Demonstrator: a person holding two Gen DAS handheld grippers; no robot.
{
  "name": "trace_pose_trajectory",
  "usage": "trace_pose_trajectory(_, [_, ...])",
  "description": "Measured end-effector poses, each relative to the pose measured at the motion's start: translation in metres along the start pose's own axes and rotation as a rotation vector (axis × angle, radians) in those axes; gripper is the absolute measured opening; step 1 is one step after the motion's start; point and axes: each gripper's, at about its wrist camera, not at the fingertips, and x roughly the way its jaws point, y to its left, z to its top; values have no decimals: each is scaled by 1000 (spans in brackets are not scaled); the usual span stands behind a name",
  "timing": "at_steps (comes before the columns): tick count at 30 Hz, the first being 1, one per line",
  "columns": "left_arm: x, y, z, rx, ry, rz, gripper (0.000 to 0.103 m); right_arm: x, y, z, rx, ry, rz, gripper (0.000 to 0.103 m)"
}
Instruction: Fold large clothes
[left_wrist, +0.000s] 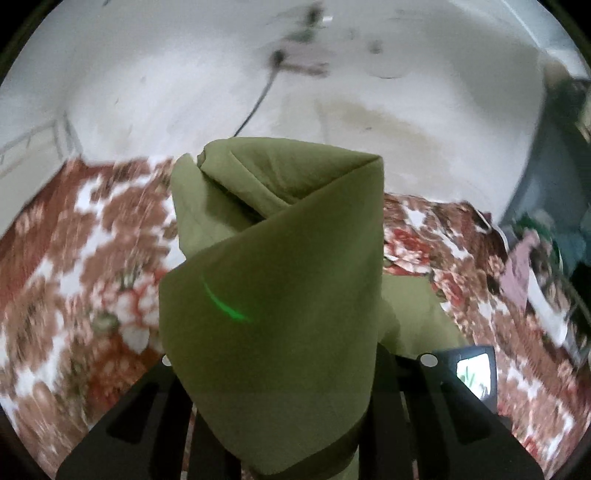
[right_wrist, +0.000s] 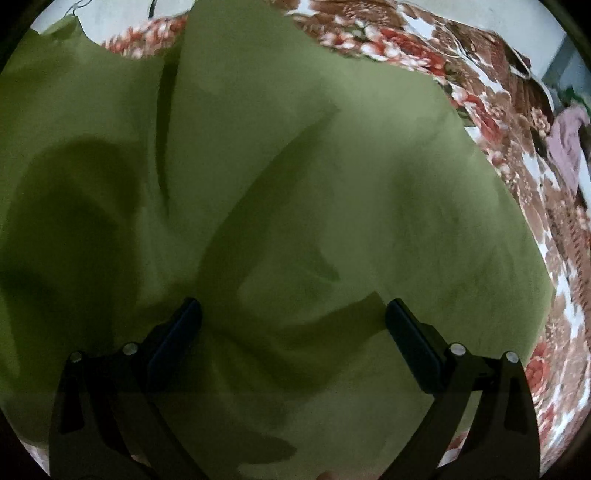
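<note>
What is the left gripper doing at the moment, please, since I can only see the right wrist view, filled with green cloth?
Observer: The left gripper is shut on a fold of the green garment, which drapes over its fingers and hides the tips.
Operator: Thank you. Is that part of the cloth lying on the bed?
Observer: No, the gripped fold stands up in front of the white wall, above the floral bedsheet.
Operator: Is anything else near the bed on that side?
Observer: A dark cable hangs down the wall behind the cloth; your right gripper is open over the garment.
</note>
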Motion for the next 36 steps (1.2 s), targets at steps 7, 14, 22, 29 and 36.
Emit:
trace_pose_trajectory(7, [-4, -87, -2, 313, -27, -30, 18, 9, -4, 2, -30, 47, 60, 98])
trace_pose_trajectory(14, [11, -159, -12, 499, -10, -45, 18, -58, -118, 4, 143, -133, -23, 98])
trace_pose_trajectory(22, [57, -249, -71, 786, 87, 44, 19, -68, -241, 1, 245, -126, -114, 98])
trace_pose_trajectory(29, [94, -308, -153, 1052, 184, 51, 19, -78, -298, -11, 250, -140, -161, 98])
trace_pose_trajectory(36, [127, -338, -206, 1190, 219, 115, 21, -82, -330, -18, 210, -148, -142, 98])
